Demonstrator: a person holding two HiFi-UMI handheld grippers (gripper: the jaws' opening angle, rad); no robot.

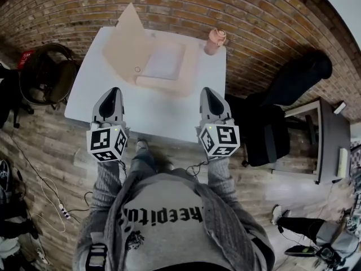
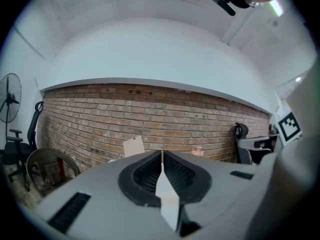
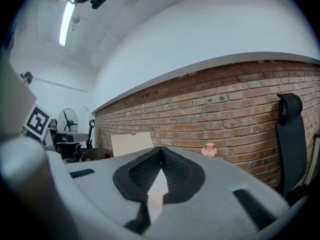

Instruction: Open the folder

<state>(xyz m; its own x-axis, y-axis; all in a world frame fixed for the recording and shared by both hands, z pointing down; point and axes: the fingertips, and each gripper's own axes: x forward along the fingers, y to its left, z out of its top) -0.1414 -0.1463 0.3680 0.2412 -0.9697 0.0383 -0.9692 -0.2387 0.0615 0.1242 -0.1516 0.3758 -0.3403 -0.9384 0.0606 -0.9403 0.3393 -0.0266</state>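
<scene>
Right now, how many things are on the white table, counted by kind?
Open folder: 1
Pink container: 1
Total: 2

Only one bit of lettering: a black gothic-style print [image 1: 161,214] across the chest of the grey shirt [image 1: 169,244], at 6 o'clock in the head view. It's seen upside down w/ both ends under the cardigan [image 1: 231,230]; reads approx "keepito…", rest unsure. Round emblem [image 1: 134,240] beside it, toward 7 o'clock, too small to read. Left cube [image 1: 107,143] on the left gripper [image 1: 113,90], 8 o'clock, & right cube [image 1: 220,140] on the right gripper [image 1: 207,90], 4 o'clock, carry b/w square codes only, no letters or nos. Nothing legible in either gripper view
</scene>
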